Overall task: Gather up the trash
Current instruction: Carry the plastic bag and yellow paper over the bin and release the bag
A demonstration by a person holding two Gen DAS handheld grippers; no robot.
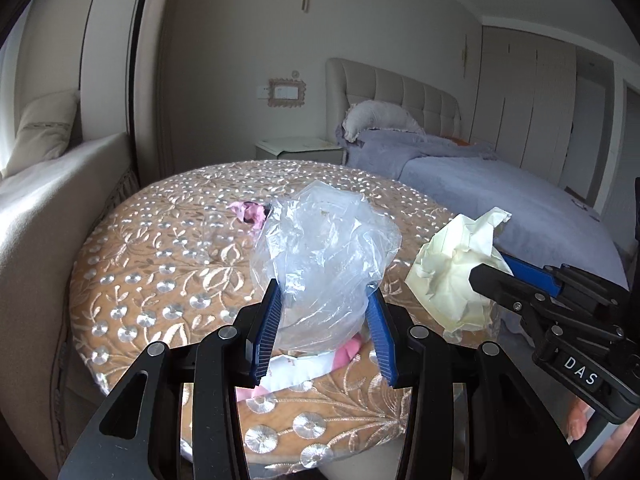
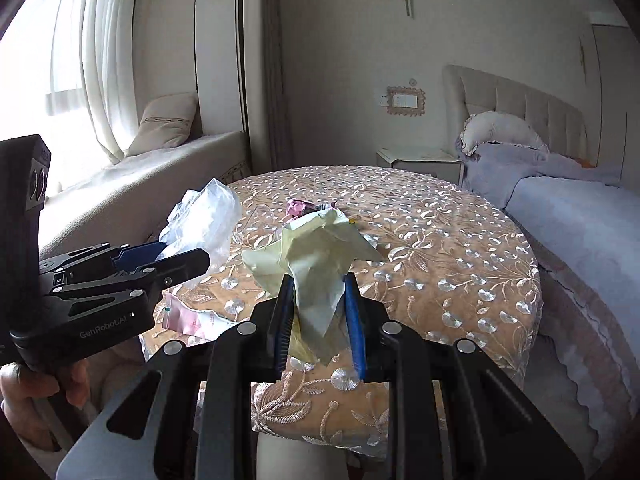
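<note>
Fingers (image 1: 276, 312) of the left gripper (image 1: 326, 304), blue-padded, are clamped on a crumpled clear plastic bag (image 1: 324, 248), which billows up and forward from between them, held above the round counter (image 1: 160, 264) with its gold embroidered cloth. Below the fingers, on the near edge of the counter, lies a pink-and-white wrapper (image 1: 308, 364), partly hidden by the bag. Ahead of the fingertips, past the bag, a small pink wrapper (image 1: 250, 212) sits on the cloth. To the right of these fingers the right gripper (image 1: 492, 276) reaches in from the side, its fingers pinched on a wad of pale yellow paper (image 1: 452, 268) raised off the cloth. Beyond the counter stands a bed (image 1: 500, 188) with a lilac cover.

From the right wrist, the two blue-padded fingers (image 2: 354, 320) of the right gripper (image 2: 318, 292) are closed on the pale yellow paper (image 2: 320, 264), which fans out forward and upward from the grip, off the counter (image 2: 440, 248). To the left of them the left gripper (image 2: 176, 258) comes in sideways, its fingers shut on the clear plastic bag (image 2: 204, 220). Under that gripper, near the left edge of the cloth, rests the pink-and-white wrapper (image 2: 192, 320). Straight ahead of the fingertips, just past the top of the paper, lies the small pink wrapper (image 2: 298, 208). Off to the right is the bed (image 2: 580, 208).
</note>
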